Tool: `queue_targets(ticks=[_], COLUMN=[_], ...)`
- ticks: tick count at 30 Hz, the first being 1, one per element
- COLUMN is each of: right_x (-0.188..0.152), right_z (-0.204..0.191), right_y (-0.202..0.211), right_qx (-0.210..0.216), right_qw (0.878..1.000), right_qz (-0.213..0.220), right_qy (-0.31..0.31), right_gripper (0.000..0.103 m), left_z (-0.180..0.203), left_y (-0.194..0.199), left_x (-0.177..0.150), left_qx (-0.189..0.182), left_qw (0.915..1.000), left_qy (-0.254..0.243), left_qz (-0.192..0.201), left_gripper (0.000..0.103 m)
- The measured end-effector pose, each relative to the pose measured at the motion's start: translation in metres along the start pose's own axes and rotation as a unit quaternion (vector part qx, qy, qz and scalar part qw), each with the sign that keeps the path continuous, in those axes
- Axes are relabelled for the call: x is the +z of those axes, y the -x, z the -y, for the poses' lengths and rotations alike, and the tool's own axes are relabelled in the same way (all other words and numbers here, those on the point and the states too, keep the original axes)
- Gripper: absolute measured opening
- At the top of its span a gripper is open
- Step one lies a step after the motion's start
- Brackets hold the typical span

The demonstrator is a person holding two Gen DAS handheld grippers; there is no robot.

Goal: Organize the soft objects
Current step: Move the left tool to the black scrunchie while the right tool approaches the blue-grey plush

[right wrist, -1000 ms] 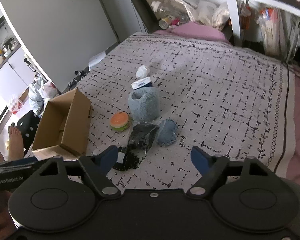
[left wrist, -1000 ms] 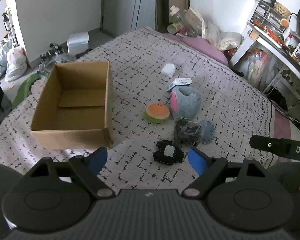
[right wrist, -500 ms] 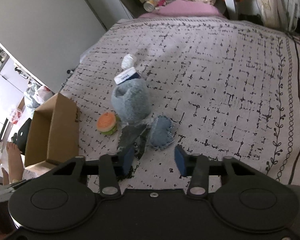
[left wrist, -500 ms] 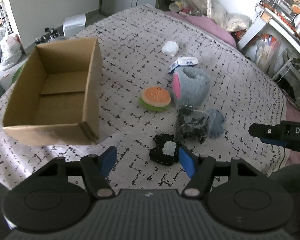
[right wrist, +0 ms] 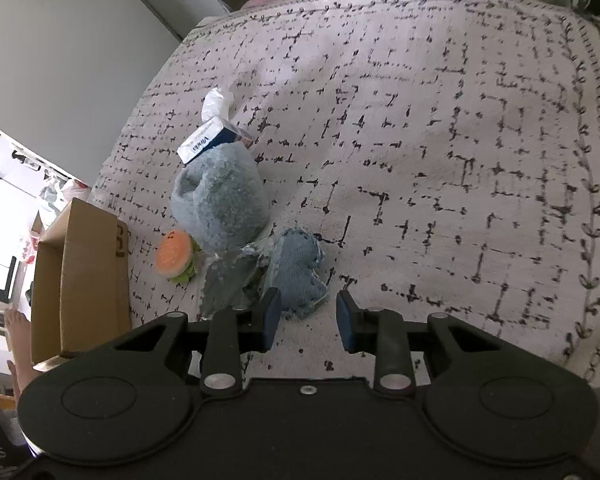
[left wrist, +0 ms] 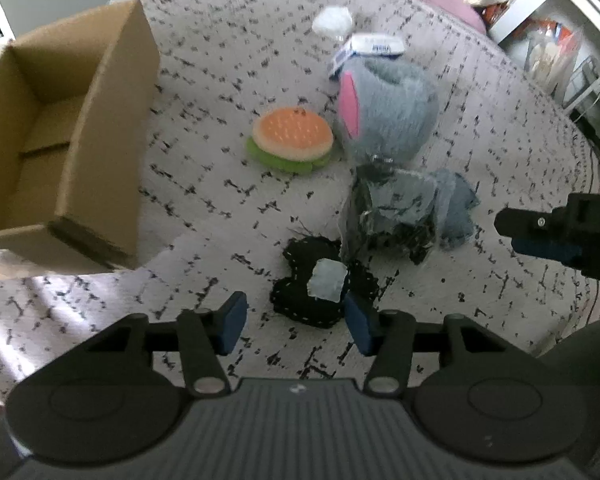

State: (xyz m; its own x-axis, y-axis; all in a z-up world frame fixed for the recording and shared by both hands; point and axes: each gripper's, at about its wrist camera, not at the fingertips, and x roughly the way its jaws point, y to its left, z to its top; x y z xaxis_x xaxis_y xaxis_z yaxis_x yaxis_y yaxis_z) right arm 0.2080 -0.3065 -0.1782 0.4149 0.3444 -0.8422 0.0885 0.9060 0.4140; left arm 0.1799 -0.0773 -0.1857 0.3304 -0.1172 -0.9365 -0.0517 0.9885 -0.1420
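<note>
Soft items lie on the bed: a burger plush (left wrist: pixel 290 140) (right wrist: pixel 175 255), a grey-blue fluffy plush (left wrist: pixel 384 116) (right wrist: pixel 220 200), a denim heart cushion (right wrist: pixel 300 272) (left wrist: pixel 456 208), a clear bag of dark stuff (left wrist: pixel 388 216) (right wrist: pixel 228 280) and a black stitched cushion with a pale tag (left wrist: pixel 320 286). My left gripper (left wrist: pixel 294 328) is open just before the black cushion. My right gripper (right wrist: pixel 306 322) is open just before the denim heart, and shows at the right of the left wrist view (left wrist: pixel 540 236). An open cardboard box (left wrist: pixel 60 148) (right wrist: pixel 84 284) stands left, empty.
A small white-blue packet (left wrist: pixel 370 46) (right wrist: pixel 204 142) and a crumpled tissue (left wrist: pixel 332 22) (right wrist: pixel 218 102) lie behind the plush. The patterned bedspread (right wrist: pixel 440 160) stretches wide to the right. Shelving and clutter stand beyond the bed's far right (left wrist: pixel 560 40).
Both grippers moved forward and down toward the pile. Both jaws have narrowed but stay open. The objects have not moved.
</note>
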Motion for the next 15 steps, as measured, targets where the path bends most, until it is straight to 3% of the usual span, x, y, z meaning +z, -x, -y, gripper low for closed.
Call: queue_targets(ticks=[15], right_x=[0.011], right_z=[-0.002], right_y=[-0.045], right_qx=[0.011], right_qw=[0.999], right_qz=[-0.032], right_qy=[0.015], right_gripper=[0.034], left_z=[0.011], left_y=[-0.03], left_x=[0.014], left_qx=[0.01], left_qw=[0.9995], left_qy=[-0.016], left_qz=[-0.024], left_gripper=[0.053])
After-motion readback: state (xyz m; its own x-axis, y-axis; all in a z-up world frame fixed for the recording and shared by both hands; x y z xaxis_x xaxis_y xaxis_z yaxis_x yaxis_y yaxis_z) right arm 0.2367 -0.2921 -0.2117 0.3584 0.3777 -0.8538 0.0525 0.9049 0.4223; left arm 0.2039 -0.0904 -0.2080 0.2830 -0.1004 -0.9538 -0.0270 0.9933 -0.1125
